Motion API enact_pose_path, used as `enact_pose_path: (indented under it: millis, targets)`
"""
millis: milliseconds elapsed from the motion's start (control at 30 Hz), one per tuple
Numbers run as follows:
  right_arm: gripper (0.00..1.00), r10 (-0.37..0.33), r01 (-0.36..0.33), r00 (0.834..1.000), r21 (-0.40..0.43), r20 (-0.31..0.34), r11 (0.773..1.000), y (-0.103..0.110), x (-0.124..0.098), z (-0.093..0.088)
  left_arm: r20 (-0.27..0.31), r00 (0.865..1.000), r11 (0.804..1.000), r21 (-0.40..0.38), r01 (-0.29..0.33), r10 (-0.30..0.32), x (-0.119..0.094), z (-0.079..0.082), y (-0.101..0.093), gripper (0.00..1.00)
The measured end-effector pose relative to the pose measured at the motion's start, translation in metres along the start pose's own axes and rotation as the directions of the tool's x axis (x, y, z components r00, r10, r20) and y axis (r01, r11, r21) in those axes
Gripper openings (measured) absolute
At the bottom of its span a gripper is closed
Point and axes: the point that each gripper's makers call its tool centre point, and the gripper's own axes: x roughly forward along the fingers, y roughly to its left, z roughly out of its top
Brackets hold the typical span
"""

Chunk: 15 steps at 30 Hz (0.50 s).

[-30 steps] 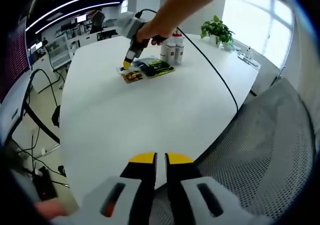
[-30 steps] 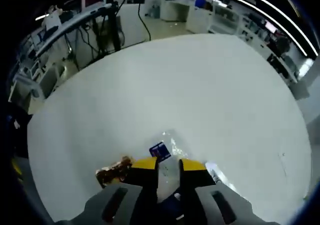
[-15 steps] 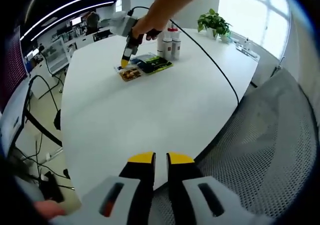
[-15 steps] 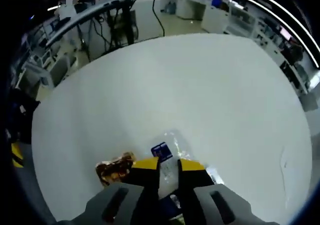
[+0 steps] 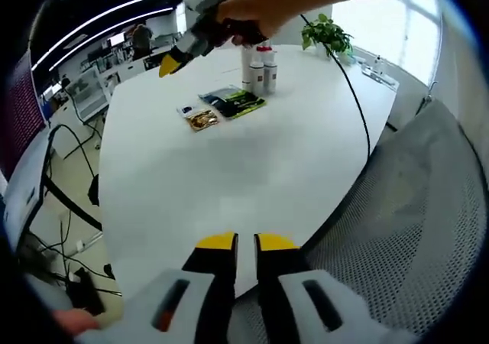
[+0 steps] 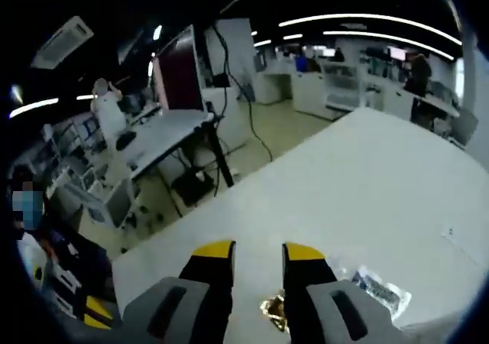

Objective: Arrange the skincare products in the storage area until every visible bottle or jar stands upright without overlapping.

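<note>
The left gripper view looks across a big white table (image 5: 229, 176). Far off on it stand three small white bottles (image 5: 258, 70), upright and close together, near the far edge. Just in front of them lie two flat packets: a dark green one (image 5: 233, 103) and a small brown one (image 5: 201, 118). The right gripper (image 5: 171, 63) is up in the air above the table, held by a hand (image 5: 237, 24), and a black cable (image 5: 348, 99) runs from it across the table. Its yellow tips look close together, but it is too far and small to be sure. A green plant (image 5: 327, 34) sits at the back, and a grey mesh chair (image 5: 412, 237) is at the right. The left gripper (image 5: 237, 242) sits low at the near edge of the table, tips almost touching, with nothing between them. The right gripper view looks out over the table toward desks (image 6: 164, 134) and the floor. Here the right gripper (image 6: 256, 251) has a small gap between its tips and holds nothing. A brown packet (image 6: 272, 308) and a clear one (image 6: 376, 287) peek out by it, partly hidden.
</note>
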Motion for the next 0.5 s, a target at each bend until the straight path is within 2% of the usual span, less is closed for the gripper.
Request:
enact_pose_path:
  millis: [100,133,233,300,500]
  targets:
    - [0.33,0.020,-0.022,0.999,0.040,0.045,0.999,0.027,-0.024,-0.005,0.026,1.000,1.000,-0.004,0.001,-0.001,-0.001,0.006,-0.002,0.07]
    - [0.35,0.027,-0.030,0.998,0.054,0.058,0.998,0.036,-0.032,-0.007,0.030,1.000,1.000,-0.004,0.005,-0.005,-0.001,0.007,-0.003,0.11]
    - [0.42,0.033,-0.037,0.994,0.045,0.100,0.998,0.052,-0.055,-0.010,0.029,0.999,0.999,-0.026,0.021,-0.020,0.000,0.008,-0.006,0.16]
    - [0.51,0.030,-0.036,0.992,0.049,0.126,0.998,0.061,-0.077,-0.010,0.046,0.999,0.999,-0.037,0.017,-0.015,-0.002,0.012,-0.005,0.14]
    - [0.61,-0.021,0.015,0.980,0.034,0.197,0.999,0.066,-0.121,-0.007,0.094,0.996,1.000,-0.007,-0.006,0.007,-0.008,0.027,-0.004,0.16]
